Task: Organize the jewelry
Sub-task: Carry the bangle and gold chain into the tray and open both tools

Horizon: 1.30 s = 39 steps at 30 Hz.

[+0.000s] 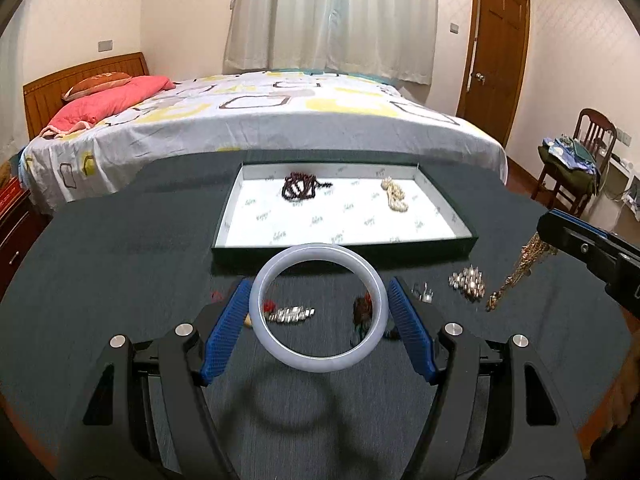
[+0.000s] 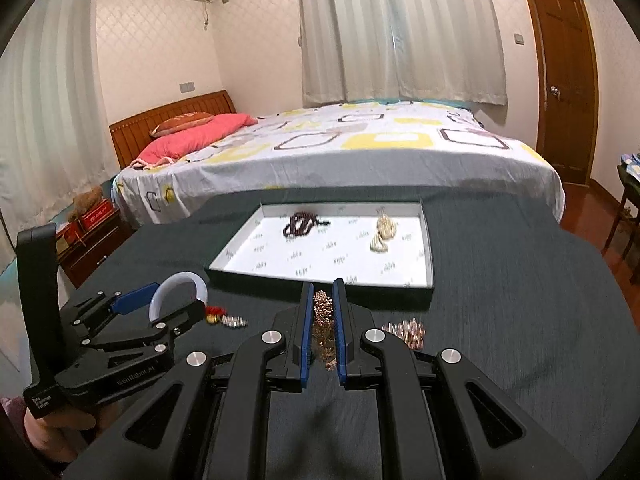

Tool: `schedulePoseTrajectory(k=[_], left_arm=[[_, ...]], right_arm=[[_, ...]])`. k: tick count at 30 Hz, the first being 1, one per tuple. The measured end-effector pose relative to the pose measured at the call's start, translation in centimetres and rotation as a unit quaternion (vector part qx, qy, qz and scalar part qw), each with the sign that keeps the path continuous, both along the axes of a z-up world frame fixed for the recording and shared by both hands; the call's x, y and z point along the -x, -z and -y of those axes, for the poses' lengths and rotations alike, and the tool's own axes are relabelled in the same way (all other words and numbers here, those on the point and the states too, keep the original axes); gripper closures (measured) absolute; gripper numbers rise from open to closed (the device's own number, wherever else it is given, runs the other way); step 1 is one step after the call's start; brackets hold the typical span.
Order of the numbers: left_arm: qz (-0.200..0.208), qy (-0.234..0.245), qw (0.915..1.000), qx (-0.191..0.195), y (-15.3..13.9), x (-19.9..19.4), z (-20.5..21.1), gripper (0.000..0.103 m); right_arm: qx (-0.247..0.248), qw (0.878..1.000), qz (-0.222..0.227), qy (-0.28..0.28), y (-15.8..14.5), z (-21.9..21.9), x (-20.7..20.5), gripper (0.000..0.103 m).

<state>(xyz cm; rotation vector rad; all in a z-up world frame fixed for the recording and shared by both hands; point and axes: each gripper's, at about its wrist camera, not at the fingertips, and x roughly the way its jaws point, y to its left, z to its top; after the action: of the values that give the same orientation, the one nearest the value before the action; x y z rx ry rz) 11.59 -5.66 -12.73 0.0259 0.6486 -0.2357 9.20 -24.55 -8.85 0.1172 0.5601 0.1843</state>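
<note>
The left tool (image 1: 320, 308) is gripping a pale bangle (image 1: 319, 306) across its width, its blue pads (image 1: 226, 330) pressing on both sides, and the ring is hanging above the dark desk (image 1: 120, 280), throwing a round shadow below. The right tool (image 2: 323, 320) is nearly closed, its fingers pinching a gold chain (image 2: 323, 328) that is dangling between them; from the left wrist view the chain (image 1: 516, 276) is trailing down from that tool (image 1: 576, 248) toward the desk at the right edge.

A shallow tray (image 1: 466, 244) with a white printed lining is lying beyond both tools, near the desk's far side. Inside it a dark bead string (image 1: 300, 187) is sitting at the back left, and a cream pearl piece (image 1: 394, 196) is lying at the back right, well apart from the beads.

Loose pieces are scattered on the desk between the tools and the tray's near wall. A silver link bracelet (image 1: 290, 315) is lying under the bangle, with a small red item (image 1: 269, 305) just beside it. A dark tangled piece (image 1: 362, 310) is showing through the ring's right side; what it is cannot be told. A small silver clip (image 1: 424, 294) is resting by the left tool's right finger, and a sparkling cluster (image 1: 468, 283) is lying between the clip and the hanging chain.

Behind the desk a bed (image 1: 280, 120) with a patterned sheet is filling the room, with a chair (image 1: 580, 160) piled with cloth near the door (image 1: 496, 52)
</note>
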Motion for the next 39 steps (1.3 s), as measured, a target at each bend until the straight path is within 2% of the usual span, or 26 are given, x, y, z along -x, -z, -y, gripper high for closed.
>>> schedulePoseTrajectory(k=[13, 22, 32, 39], left_arm=[[0.026, 0.016, 0.9995, 0.000, -1.7, -6.8, 2.7, 0.034], [0.029, 0.021, 0.9994, -0.003, -0.6, -12.4, 5.2, 0.034], [-0.034, 0.017, 0.9991, -0.019, 4.3, -18.3, 7.0, 0.034], [-0.069, 0.012, 0.9970, -0.032, 6.1, -20.2, 7.4, 0.034]], right_arm=[[0.008, 1.000, 0.021, 0.014, -1.4, 1.5, -6.9, 0.093], [0.010, 0.999, -0.008, 0.031, 1.5, 3.5, -12.7, 0.093], [0.004, 0.997, -0.077, 0.032, 6.8, 4.4, -18.0, 0.093], [0.007, 0.994, -0.106, 0.031, 8.6, 4.6, -20.0, 0.093]])
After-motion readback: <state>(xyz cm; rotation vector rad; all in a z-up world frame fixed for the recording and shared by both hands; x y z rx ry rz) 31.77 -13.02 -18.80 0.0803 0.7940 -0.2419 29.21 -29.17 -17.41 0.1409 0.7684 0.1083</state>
